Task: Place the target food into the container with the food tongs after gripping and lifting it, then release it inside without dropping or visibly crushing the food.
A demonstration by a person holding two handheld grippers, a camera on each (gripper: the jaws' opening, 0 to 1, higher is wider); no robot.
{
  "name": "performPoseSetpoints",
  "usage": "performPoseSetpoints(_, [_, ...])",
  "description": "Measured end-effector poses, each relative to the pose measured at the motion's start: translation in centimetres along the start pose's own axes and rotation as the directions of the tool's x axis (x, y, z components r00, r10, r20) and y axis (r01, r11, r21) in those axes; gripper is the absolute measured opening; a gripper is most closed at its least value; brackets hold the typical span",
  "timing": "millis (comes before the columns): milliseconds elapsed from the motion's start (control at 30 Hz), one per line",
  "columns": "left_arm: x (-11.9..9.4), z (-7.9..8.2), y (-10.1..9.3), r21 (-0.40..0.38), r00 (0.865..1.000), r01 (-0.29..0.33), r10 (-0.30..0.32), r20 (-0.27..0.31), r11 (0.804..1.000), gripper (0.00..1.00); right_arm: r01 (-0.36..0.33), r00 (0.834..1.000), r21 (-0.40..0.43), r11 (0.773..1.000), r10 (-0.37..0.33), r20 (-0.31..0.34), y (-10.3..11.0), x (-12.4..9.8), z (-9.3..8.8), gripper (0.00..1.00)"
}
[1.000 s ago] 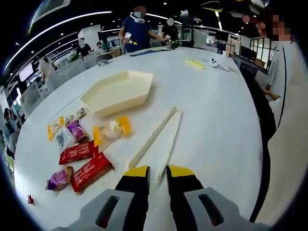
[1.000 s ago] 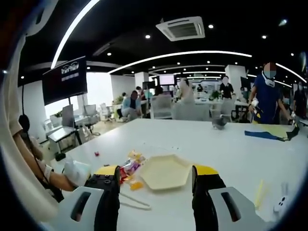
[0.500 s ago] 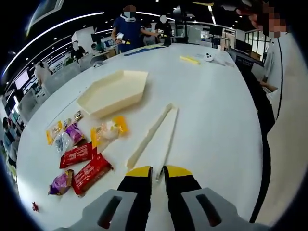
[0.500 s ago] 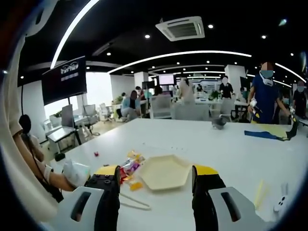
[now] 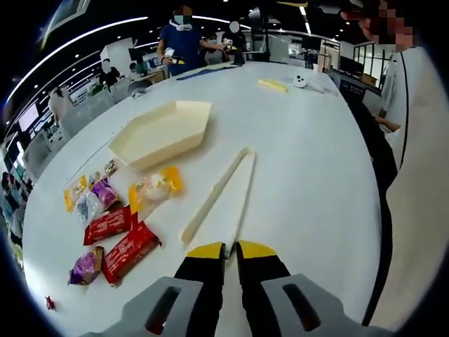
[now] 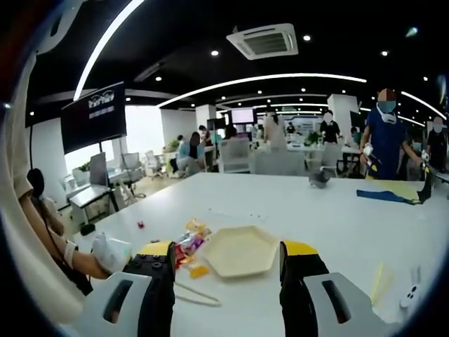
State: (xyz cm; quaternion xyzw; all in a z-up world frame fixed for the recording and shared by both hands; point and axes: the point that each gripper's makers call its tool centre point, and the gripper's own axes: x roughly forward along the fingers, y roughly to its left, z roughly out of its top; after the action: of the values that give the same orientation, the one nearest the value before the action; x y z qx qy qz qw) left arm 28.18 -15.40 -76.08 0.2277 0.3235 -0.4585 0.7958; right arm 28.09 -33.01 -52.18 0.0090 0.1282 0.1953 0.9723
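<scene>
Cream food tongs (image 5: 217, 196) lie on the white table (image 5: 309, 175), joined end away from me. The tip of their right arm sits between the yellow-tipped jaws of my left gripper (image 5: 231, 249), which stand pressed close on it. A cream hexagonal tray (image 5: 158, 133) rests farther off to the left. Wrapped snacks lie left of the tongs: a yellow packet (image 5: 154, 189), two red packets (image 5: 111, 223) and purple ones (image 5: 88, 263). My right gripper (image 6: 224, 263) hangs open above the table, with the tray (image 6: 238, 251), tongs (image 6: 196, 295) and snacks (image 6: 191, 246) beyond its jaws.
A person in white (image 5: 414, 140) stands at the table's right edge. A yellow item (image 5: 272, 86), a small white object (image 5: 300, 81) and a blue mat (image 6: 386, 195) lie at the far end, where people stand. A gloved hand (image 6: 109, 253) shows at left.
My left gripper's jaws have narrowed step by step onto the near tip of the tongs, and its camera has crept slightly forward. The right gripper has stayed still and open.
</scene>
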Motion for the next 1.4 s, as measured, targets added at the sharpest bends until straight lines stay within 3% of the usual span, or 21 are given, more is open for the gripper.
performPoseSetpoints(433, [-0.1, 0.1, -0.1, 0.031, 1.000, 0.007, -0.008, 0.003, 0.999, 0.03, 0.002, 1.000, 0.003, 1.000, -0.002, -0.001, -0.1, 0.0, 0.0, 0.60])
performPoseSetpoints(867, [-0.6, 0.3, -1.6, 0.083, 0.998, 0.061, -0.062, 0.005, 0.995, 0.00, -0.005, 1.000, 0.005, 1.000, 0.005, -0.008, -0.1, -0.2, -0.1, 0.60])
performPoseSetpoints(1267, [-1.8, 1.8, -0.6, -0.004, 0.996, 0.066, -0.065, 0.060, 0.998, 0.00, -0.016, 1.000, 0.007, 1.000, 0.016, -0.006, 0.2, 0.1, 0.0, 0.60])
performPoseSetpoints(1400, [-2.2, 2.2, -0.3, -0.077, 0.994, 0.077, -0.070, 0.088, 0.994, 0.00, -0.018, 1.000, 0.008, 1.000, 0.018, -0.006, 0.3, 0.2, -0.1, 0.60])
